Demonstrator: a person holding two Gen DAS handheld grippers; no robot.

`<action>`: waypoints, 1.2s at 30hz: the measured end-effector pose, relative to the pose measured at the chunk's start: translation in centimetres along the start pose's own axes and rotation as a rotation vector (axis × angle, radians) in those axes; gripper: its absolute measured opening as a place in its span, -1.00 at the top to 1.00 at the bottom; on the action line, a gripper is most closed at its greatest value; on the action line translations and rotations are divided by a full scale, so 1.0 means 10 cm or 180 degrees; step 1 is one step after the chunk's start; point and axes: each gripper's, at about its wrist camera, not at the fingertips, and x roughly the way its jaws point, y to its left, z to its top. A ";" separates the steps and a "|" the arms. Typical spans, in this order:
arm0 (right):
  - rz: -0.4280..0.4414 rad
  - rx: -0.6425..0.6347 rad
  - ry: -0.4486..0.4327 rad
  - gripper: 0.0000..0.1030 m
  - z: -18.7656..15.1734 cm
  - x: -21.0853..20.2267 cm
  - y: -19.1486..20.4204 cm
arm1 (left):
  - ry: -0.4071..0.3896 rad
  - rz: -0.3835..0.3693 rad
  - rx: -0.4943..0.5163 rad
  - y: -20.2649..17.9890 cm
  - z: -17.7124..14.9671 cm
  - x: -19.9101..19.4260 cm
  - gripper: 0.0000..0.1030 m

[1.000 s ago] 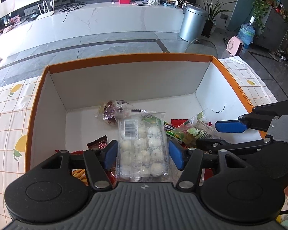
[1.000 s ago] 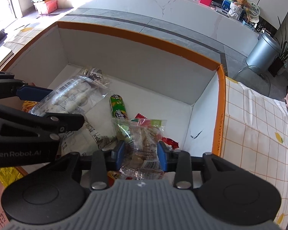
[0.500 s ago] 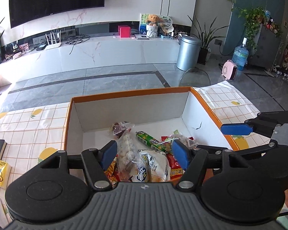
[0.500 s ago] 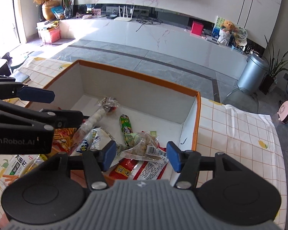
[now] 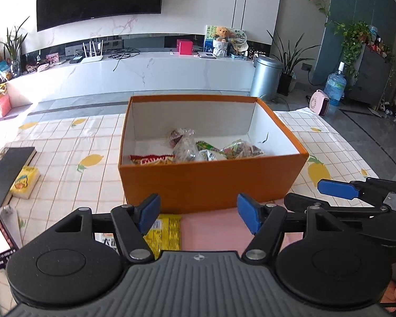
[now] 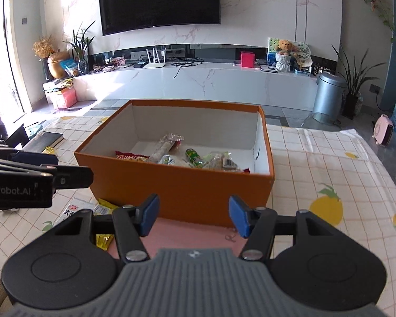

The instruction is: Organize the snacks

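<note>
Left wrist view shows both grippers, left gripper (image 5: 198,212) and right gripper (image 6: 193,215), now withdrawn from the orange cardboard box (image 5: 211,182), jaws apart and empty, their clear snack packets (image 5: 187,146) released inside, so more loose snacks can follow.

The table (image 5: 74,142) has a white checked cloth with yellow lemon prints. An orange box (image 5: 211,185) stands on it, about in the middle. On the near side of the box lies a pink mat (image 5: 211,227), and just left of it a yellow snack packet (image 5: 166,233). Far to the left lie a black book (image 5: 8,169) and a small yellow pack (image 5: 25,182), which touches the book's side.
</note>
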 end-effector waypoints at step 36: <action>0.0201 -0.0173 0.0521 -0.33 -0.42 0.91 1.15 | 0.0221 0.0467 -0.0603 1.14 -0.79 0.26 -0.52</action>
